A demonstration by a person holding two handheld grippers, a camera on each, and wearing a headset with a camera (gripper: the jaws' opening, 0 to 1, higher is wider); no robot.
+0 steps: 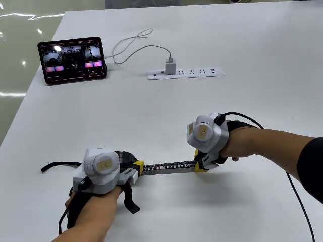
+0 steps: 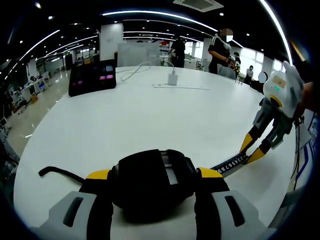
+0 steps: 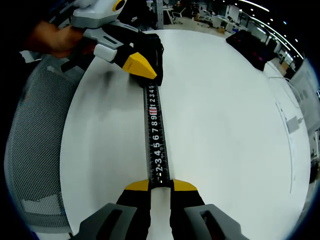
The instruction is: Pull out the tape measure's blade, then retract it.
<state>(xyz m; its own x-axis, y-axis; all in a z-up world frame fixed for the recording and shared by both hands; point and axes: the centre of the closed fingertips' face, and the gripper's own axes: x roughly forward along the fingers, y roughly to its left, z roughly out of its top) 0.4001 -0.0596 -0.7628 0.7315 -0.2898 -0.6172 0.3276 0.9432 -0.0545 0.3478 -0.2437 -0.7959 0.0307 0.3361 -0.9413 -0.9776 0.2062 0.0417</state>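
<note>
White bench (image 1: 212, 45) in an open-plan office, head view. At 10 o'clock a tablet (image 1: 72, 59) stands propped with its screen lit. Near 12 o'clock lies a white power strip (image 1: 194, 73) with a charger (image 1: 170, 66) plugged in, and a white cable (image 1: 132, 43) loops from it toward the tablet.

The left hand (image 1: 93, 204) enters from 6 o'clock, forearm pointing up the frame. It carries the left tool (image 1: 132, 166) at 7 o'clock, whose jaws point toward 3 o'clock. The left gripper view shows this tool (image 2: 154, 173) clamped on the black tape measure case (image 2: 152, 182), one yellow-tipped jaw on each side. A black strap (image 1: 55, 165) trails from the case toward 9 o'clock.

The right hand (image 1: 239, 141) reaches in from 3 o'clock with its forearm nearly level. The right tool (image 1: 198, 162) sits at 4 o'clock, aimed back toward 9 o'clock. In the right gripper view its jaws (image 3: 160, 186) are closed, pinching the free end of the blade (image 3: 154, 135).

The blade is drawn out straight between the two tools, printed face up and low over the bench; whether it touches the bench cannot be told. A grey mesh chair (image 3: 30, 150) appears at 9 o'clock in the right gripper view.
</note>
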